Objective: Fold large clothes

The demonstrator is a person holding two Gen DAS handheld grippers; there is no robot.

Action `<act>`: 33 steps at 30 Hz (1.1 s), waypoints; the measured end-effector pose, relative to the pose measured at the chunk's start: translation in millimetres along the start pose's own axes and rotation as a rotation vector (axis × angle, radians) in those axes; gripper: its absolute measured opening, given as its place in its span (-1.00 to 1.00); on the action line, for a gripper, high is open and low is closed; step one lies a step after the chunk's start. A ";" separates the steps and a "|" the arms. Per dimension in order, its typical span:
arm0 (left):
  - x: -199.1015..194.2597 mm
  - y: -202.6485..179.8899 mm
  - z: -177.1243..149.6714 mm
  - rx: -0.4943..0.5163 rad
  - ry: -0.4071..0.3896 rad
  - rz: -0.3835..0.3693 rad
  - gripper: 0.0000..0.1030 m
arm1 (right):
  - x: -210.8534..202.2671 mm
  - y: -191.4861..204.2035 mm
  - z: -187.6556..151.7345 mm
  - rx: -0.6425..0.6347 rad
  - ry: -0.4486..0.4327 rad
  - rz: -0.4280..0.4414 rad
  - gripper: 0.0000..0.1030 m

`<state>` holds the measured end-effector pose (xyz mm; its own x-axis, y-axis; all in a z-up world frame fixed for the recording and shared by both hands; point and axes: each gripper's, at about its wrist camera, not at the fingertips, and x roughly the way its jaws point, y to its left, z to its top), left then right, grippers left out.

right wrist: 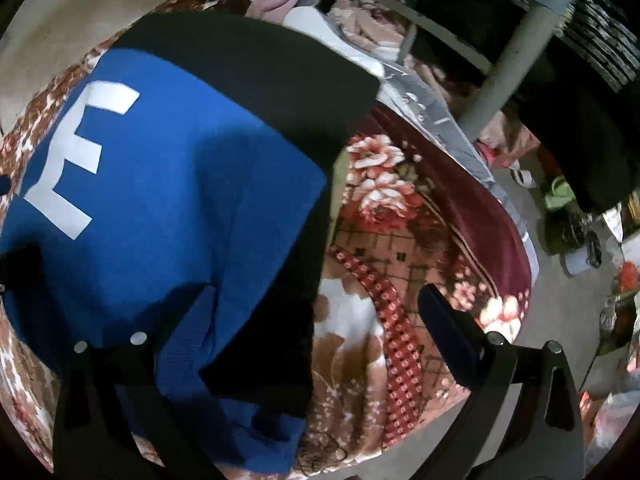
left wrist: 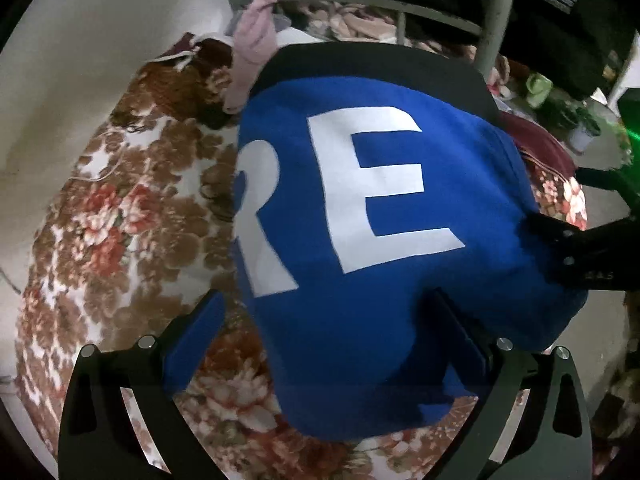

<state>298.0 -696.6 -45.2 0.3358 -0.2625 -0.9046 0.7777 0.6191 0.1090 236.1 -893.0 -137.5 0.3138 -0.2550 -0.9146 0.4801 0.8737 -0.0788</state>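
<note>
The sweater (left wrist: 360, 320) under my tongs is royal blue with big white block letters (left wrist: 376, 188), and black panels run along its far edge and its right side. It lies on a bed blanket (left wrist: 120, 208) patterned with brown, pink and red flowers on white, with a maroon border (right wrist: 472, 200) and a band of red checks (right wrist: 396, 320). My tongs are black.

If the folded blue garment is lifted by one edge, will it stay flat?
Probably not. The blue garment looks like soft knit, so it would likely droop and unfold. Its stacked layers suggest some weight. On the fuzzy floral blanket it would probably drag, not slide.
</note>
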 end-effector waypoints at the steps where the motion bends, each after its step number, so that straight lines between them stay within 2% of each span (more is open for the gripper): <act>1: -6.5 -3.0 0.9 0.004 -0.006 0.014 0.89 | -7.2 -1.8 -0.9 0.012 -0.003 0.007 0.91; 10: -81.9 -20.2 -3.9 -0.020 -0.068 -0.015 0.89 | -92.4 -8.1 -20.1 0.101 -0.045 0.041 0.91; 18: -142.3 -23.8 -23.5 -0.018 -0.137 -0.038 0.90 | -161.4 -9.3 -45.8 0.158 -0.083 0.015 0.91; 23: -167.5 -14.8 -42.3 -0.044 -0.143 -0.097 0.90 | -204.7 8.8 -71.0 0.192 -0.097 0.014 0.91; 27: -188.1 -8.2 -65.1 -0.028 -0.151 -0.111 0.90 | -240.2 37.2 -95.3 0.223 -0.115 0.013 0.91; 30: -205.5 -0.8 -83.7 -0.046 -0.185 -0.108 0.90 | -261.8 55.9 -111.2 0.233 -0.146 0.013 0.91; 33: -220.8 -2.7 -105.3 -0.028 -0.204 -0.062 0.90 | -275.1 68.8 -123.0 0.213 -0.169 0.021 0.91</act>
<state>165.8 -562.3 110.9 0.3905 -0.4434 -0.8067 0.7863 0.6164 0.0419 82.0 -711.8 59.9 0.4493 -0.3189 -0.8345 0.6280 0.7771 0.0412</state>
